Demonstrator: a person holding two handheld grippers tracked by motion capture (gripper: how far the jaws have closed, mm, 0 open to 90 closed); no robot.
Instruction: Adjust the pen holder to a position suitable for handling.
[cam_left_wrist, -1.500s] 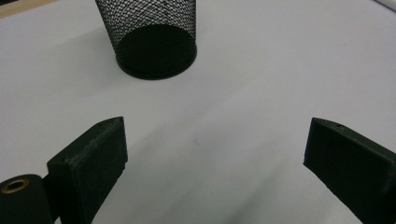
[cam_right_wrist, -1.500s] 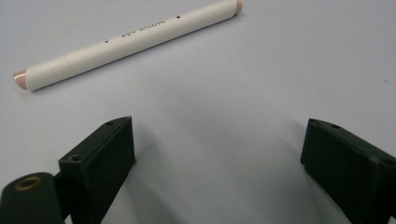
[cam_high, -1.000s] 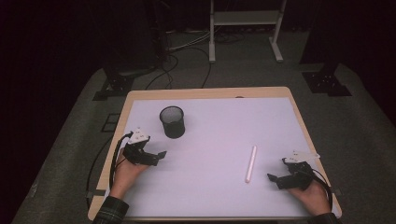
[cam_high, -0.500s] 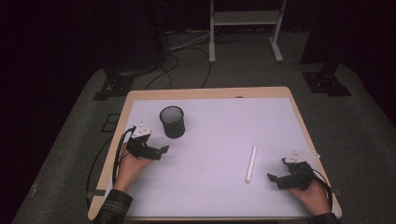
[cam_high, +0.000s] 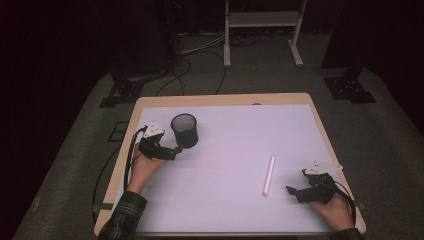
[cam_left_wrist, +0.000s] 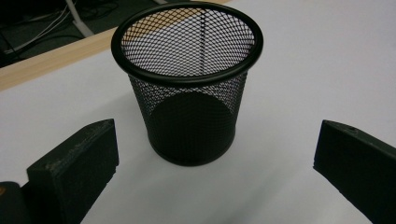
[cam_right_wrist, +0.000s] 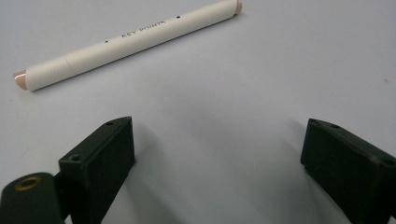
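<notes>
Clearly light and stiff (thin wire mesh), the mesh cup (cam_left_wrist: 187, 84) stands upright at twelve o'clock of the left gripper (cam_high: 174, 148), jaws spread; grasp low on its wall. Right gripper (cam_high: 295, 192) gapes near the pen (cam_right_wrist: 126, 43).

Black mesh cup (cam_high: 184, 130) upright, empty, table's left; white pen (cam_high: 269, 175) lying flat, right.

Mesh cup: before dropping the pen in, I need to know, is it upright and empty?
Upright and empty: the mesh cup stands on its base, rim up, nothing inside.
</notes>
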